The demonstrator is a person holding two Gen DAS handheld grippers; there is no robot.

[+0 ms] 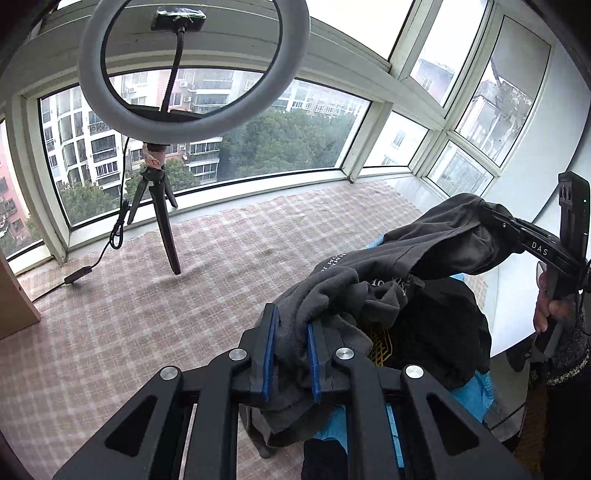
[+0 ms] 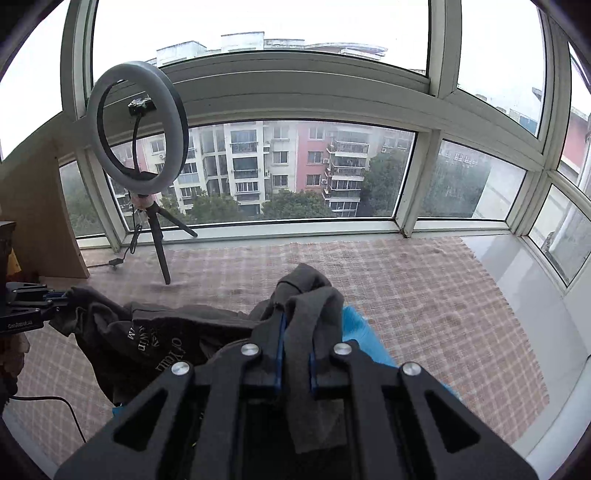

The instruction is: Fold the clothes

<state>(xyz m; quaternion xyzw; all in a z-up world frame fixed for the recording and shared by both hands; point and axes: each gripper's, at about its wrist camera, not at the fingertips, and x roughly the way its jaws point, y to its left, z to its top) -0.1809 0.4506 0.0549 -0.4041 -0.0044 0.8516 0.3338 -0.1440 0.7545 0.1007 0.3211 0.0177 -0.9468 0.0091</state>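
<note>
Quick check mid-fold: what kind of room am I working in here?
Probably an enclosed apartment balcony or bay-window nook, high up: wraparound windows facing apartment blocks, a plaid cloth over the ledge, and a ring light on a tripod set up for filming.

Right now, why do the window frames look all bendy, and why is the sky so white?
Left wrist view: the fisheye lens bows the white window frames and darkens the picture's corners. Right wrist view: same bending, the overcast sky is blown out to plain white, and the light is soft, so the dark grey printed shirt casts hardly any shadow.

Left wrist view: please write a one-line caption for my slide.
Left gripper and right gripper hold a dark grey garment above the checked cloth.
</note>
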